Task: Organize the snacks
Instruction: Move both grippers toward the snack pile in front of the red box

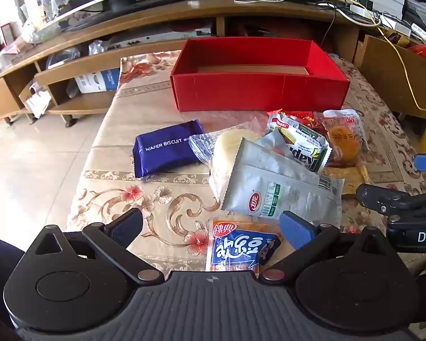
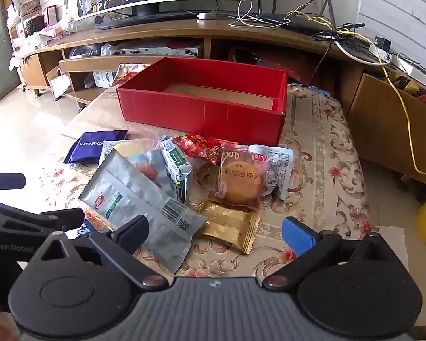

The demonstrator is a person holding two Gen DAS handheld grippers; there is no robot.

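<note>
Both tongs, left (image 1: 211, 227) and right (image 2: 214, 233), gaped wide, empty, over snacks piled on the worktop (image 2: 326, 147): a blue "WAFER BISCUIT" packet (image 1: 166, 149) lay before the red box (image 1: 258, 91).

Two wrist fisheyes, side by side, low over the bench and facing the TV stand.

The left wrist view looks forward between its own open jaws, close above the snack pile (image 1: 269, 164), with the red box (image 1: 258, 93) straight ahead and the right gripper (image 1: 406, 182) entering from its right edge. The right wrist view sits just to the right, equally near and facing the same way, so the red box (image 2: 204, 105) lies ahead and slightly left, and the left gripper (image 2: 28, 199) shows at its left edge. Both share the pile (image 2: 179, 187), the box, the floral bench (image 2: 321, 153) and the TV stand (image 2: 162, 31) behind.
</note>
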